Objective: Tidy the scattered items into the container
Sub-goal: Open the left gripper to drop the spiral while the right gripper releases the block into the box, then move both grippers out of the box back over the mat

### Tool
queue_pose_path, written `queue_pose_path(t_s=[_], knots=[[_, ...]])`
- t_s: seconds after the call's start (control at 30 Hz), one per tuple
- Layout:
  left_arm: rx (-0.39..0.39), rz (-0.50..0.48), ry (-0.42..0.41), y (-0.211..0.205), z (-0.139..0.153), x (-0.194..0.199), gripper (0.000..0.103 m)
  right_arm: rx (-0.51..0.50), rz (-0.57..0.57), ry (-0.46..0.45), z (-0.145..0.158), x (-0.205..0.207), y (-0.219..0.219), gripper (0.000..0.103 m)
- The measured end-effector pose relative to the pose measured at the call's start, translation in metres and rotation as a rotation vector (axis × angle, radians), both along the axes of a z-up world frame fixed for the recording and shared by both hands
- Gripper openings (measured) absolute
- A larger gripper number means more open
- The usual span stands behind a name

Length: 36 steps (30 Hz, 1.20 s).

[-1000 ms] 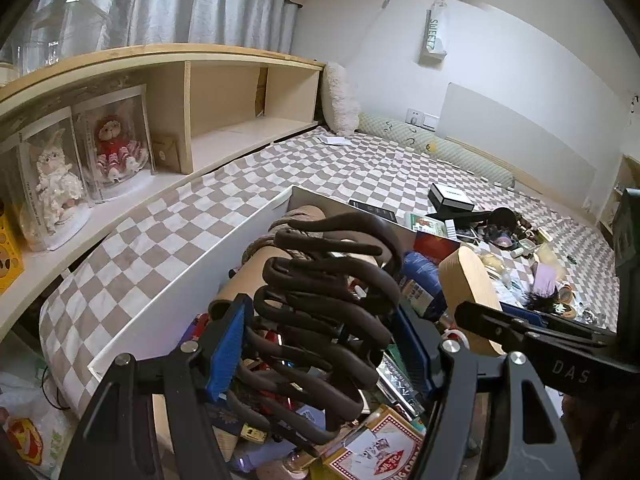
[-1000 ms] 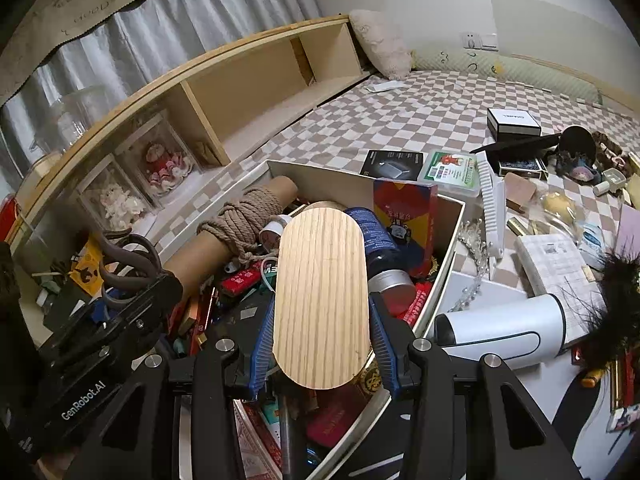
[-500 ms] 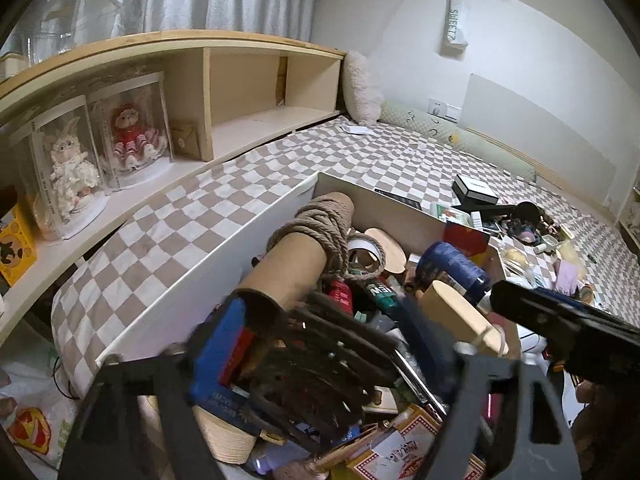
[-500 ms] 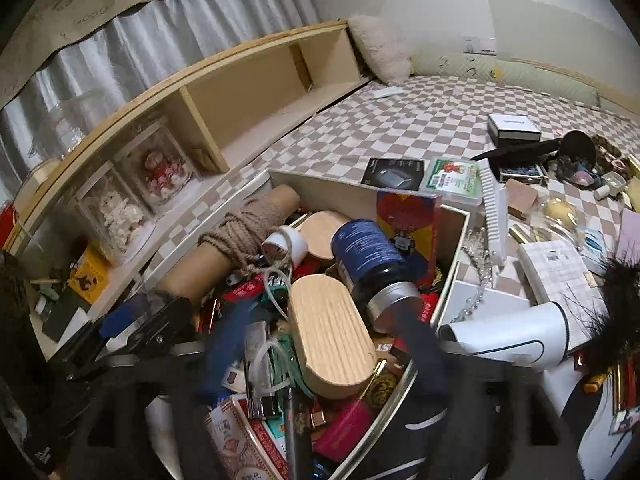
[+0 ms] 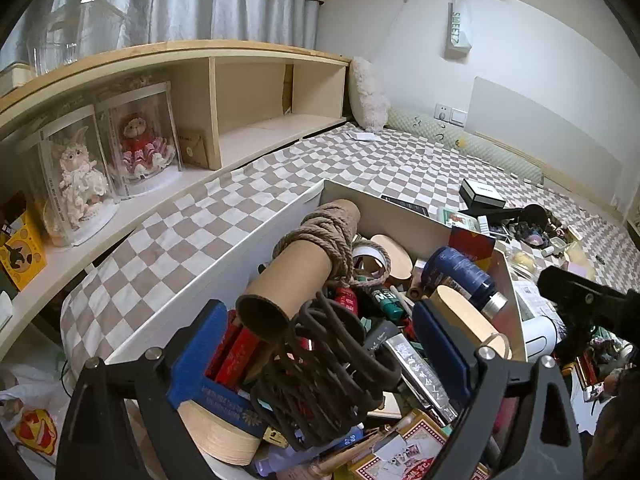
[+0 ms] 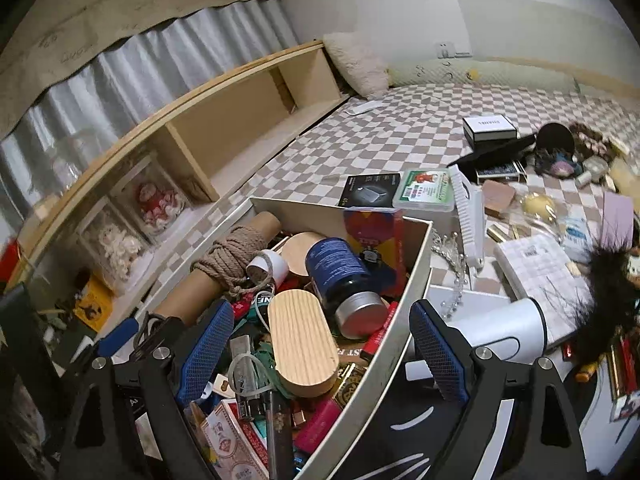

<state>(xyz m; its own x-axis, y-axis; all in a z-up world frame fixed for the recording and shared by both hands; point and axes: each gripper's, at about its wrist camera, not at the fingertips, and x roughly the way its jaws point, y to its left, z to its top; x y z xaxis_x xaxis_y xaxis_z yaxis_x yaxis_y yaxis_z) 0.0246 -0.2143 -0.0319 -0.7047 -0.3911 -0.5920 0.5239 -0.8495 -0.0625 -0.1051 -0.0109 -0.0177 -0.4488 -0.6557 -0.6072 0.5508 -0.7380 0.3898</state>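
A white open box [image 6: 412,280] on the checkered bed is packed with items: a cardboard tube wound with rope [image 6: 232,260], a blue bottle [image 6: 340,276], a wooden oval piece [image 6: 302,342]. My right gripper [image 6: 320,356] is open just above the wooden oval, which lies free in the box. My left gripper [image 5: 320,360] is open around a dark wire coil [image 5: 324,368] that rests on the pile in the box [image 5: 508,280]. The right gripper also shows at the right edge of the left wrist view [image 5: 580,300].
Scattered items lie on the bed right of the box: a white cylinder device [image 6: 504,330], a white comb [image 6: 468,216], a black-and-white box [image 6: 488,128], a black card box [image 6: 370,190], a black feather [image 6: 608,292]. A wooden shelf [image 5: 248,92] with boxed dolls [image 5: 80,172] runs along the left.
Both grippers lowered over the box and opened. The right one let go of the wooden oval and the left one let go of the wire coil; both now lie in the box.
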Motion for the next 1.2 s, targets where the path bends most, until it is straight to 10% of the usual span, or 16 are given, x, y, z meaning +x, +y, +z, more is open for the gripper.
queue_pose_path(t_s=[1.2], knots=[[-0.052, -0.199, 0.054, 0.080, 0.012, -0.018, 0.103, 0.052, -0.218, 0.021, -0.001, 0.003, 0.144, 0.090]])
